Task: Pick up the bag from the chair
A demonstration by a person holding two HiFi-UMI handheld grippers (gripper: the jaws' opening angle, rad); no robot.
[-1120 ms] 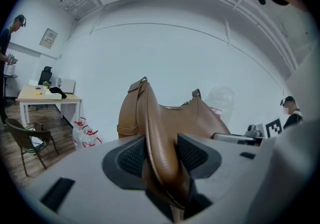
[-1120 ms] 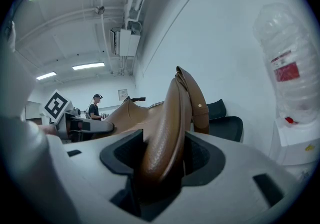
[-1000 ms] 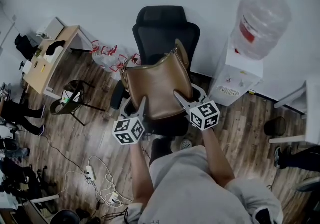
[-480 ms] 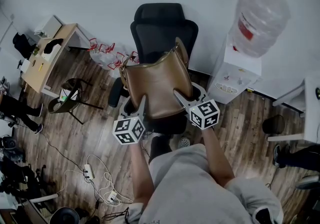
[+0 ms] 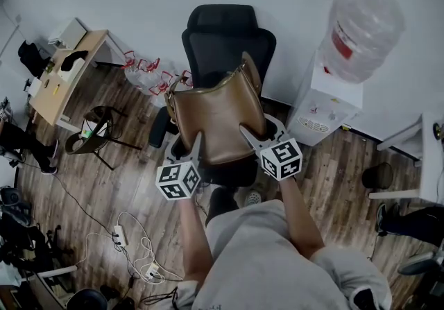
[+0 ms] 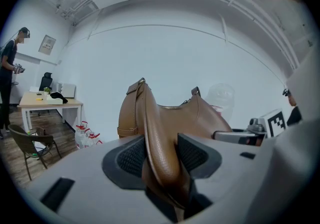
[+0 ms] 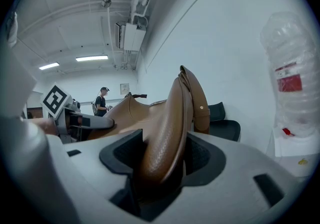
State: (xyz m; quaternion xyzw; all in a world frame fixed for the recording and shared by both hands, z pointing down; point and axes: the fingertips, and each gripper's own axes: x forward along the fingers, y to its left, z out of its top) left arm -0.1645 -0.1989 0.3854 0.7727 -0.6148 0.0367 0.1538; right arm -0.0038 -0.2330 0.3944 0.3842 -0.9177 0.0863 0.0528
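My left tongs [image 5: 196,143] are clenched on the left end of the brown bag [image 5: 218,118], and my right tongs [image 5: 248,132] are clenched on its right end. The bag's long axis runs sideways between them, straight ahead of me in front of the chair [image 5: 227,38] back. I judge the lift needs an even pull from both hands.

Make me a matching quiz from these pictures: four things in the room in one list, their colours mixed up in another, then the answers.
Things:
1. bag
2. chair
3. water jug
4. desk

Colours:
A. black
B. clear, with a red label
C. light wood
D. brown

Pairs: 1-D, 2-A, 3-B, 4-C
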